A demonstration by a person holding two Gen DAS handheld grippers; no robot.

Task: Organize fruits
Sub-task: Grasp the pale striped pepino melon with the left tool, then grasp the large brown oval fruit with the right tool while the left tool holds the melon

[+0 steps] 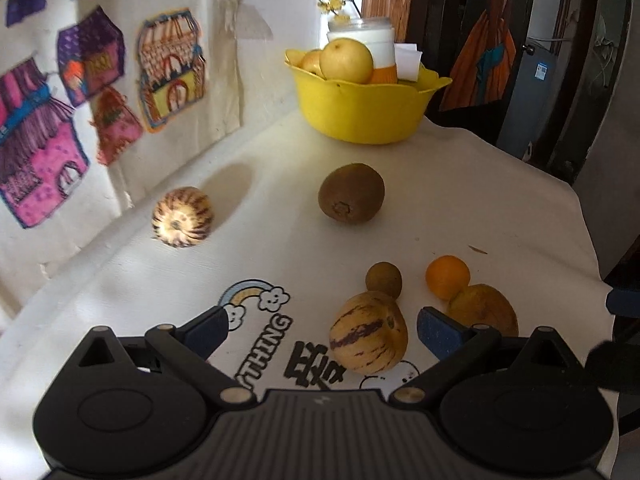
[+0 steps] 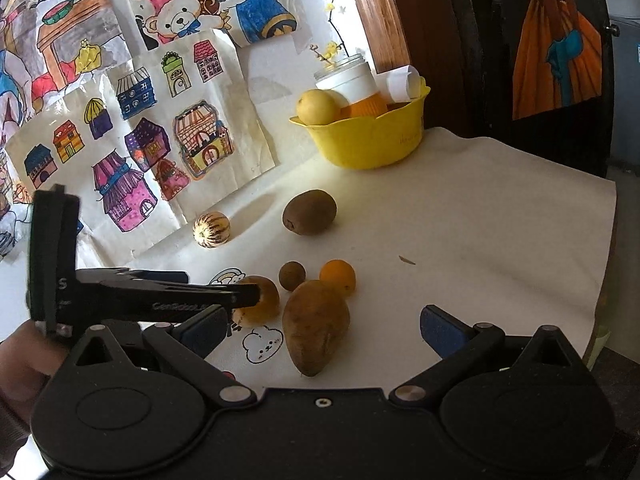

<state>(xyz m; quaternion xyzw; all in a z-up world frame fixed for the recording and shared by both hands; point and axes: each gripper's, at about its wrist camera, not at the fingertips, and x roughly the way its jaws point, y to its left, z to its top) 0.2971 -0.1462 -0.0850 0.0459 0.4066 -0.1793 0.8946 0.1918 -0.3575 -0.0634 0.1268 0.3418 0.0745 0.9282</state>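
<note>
My left gripper (image 1: 326,330) is open, with a yellow purple-striped melon (image 1: 368,333) between its fingers, untouched. Behind it lie a small brown round fruit (image 1: 383,279), a small orange (image 1: 447,277) and a brown pear-shaped fruit (image 1: 484,309). A kiwi (image 1: 351,193) and a second striped melon (image 1: 182,216) lie farther out. A yellow bowl (image 1: 360,112) at the back holds yellow pears (image 1: 346,60). My right gripper (image 2: 324,328) is open around the brown pear-shaped fruit (image 2: 315,326). The left gripper (image 2: 160,296) shows at the left of the right wrist view, hiding part of the near striped melon (image 2: 266,300).
The table has a white cloth (image 1: 460,200) with cartoon prints. Its right edge (image 2: 608,240) drops off near dark furniture. Children's drawings (image 2: 140,120) cover the wall on the left. A white and orange jar (image 1: 380,52) and folded paper stand in the bowl.
</note>
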